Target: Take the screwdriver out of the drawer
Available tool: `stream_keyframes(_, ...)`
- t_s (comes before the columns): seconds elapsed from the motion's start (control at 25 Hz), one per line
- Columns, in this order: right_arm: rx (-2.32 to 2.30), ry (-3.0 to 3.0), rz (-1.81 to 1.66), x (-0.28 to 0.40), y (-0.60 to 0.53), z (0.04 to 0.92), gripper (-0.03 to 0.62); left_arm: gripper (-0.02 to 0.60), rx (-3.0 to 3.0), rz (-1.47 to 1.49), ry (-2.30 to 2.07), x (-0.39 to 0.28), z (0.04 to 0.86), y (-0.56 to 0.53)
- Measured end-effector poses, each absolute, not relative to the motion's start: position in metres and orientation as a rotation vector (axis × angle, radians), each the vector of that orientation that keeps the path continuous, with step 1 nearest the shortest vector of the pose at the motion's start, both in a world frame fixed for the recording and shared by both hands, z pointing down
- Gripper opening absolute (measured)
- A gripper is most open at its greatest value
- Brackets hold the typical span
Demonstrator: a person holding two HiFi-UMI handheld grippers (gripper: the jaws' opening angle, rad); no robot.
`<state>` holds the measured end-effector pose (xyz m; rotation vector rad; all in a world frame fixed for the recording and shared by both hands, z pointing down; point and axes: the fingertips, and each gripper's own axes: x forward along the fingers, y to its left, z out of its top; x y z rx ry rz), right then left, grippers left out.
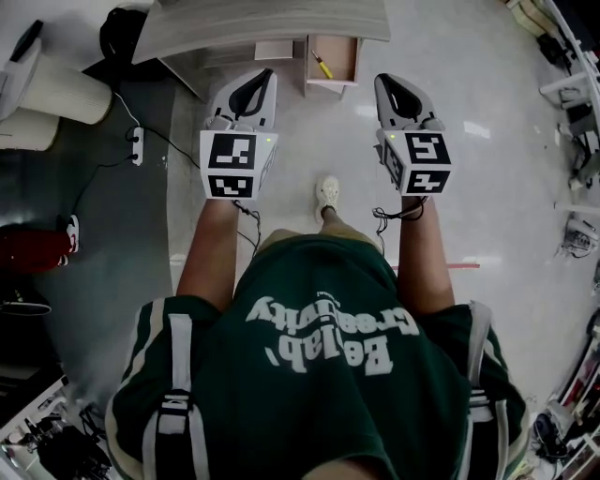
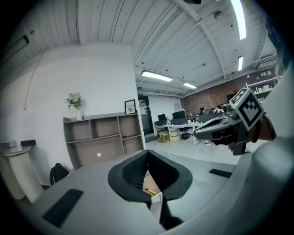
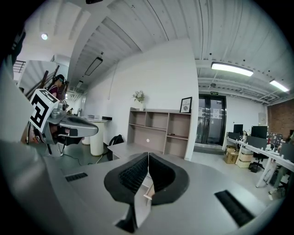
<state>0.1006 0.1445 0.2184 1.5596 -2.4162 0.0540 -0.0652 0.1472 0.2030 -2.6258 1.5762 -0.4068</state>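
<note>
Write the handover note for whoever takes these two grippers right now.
Left gripper: shut, empty, held out short of the drawer.
Right gripper: shut, empty, level with the left one.
Drawer: open under the desk. The screwdriver lies inside, untouched.
Done: drawer is open.
Left: open one gripper, reach in, close on the screwdriver, lift it out.

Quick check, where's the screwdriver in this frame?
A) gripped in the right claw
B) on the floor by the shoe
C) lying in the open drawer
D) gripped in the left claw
C: the yellow-handled screwdriver lies inside the open drawer under the desk, ahead of both grippers. The left claw and the right claw are each shut on nothing.
</note>
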Motion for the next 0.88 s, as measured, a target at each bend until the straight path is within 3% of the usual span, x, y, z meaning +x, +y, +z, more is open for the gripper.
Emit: stream_keyframes(0.88,1.416,-2.518,0.099,0.150,-0.057,0.253,0.034,0.018,-2.603,-0.488,1.654,0.007,0.238,-0.040)
